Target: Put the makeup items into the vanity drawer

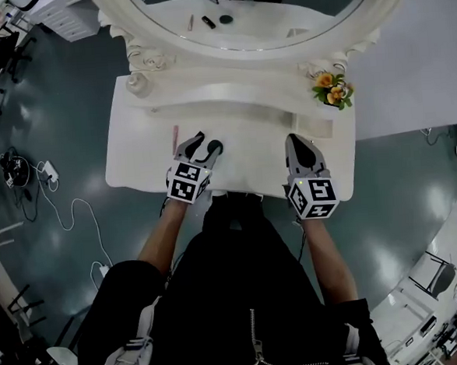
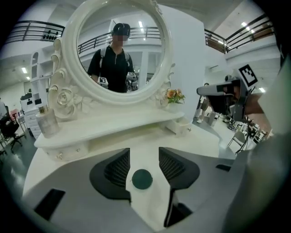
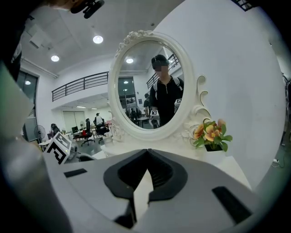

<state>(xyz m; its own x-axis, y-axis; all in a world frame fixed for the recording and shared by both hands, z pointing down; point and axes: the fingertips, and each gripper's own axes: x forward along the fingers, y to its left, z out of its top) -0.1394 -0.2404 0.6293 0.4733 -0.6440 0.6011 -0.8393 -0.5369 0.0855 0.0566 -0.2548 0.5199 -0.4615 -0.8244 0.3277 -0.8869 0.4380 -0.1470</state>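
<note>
A small dark round makeup item lies flat on the white vanity top. It sits between the jaws of my left gripper, which stand open with a gap on each side of it. From the head view, the left gripper is at the middle front of the vanity, with the round item by its tips. A thin pink stick lies just to its left. My right gripper hovers over the right front part, jaws shut and empty.
A big oval mirror stands behind a raised shelf. On the shelf stand a glass jar at the left and an orange flower pot at the right. Small knobs show under the shelf's left end.
</note>
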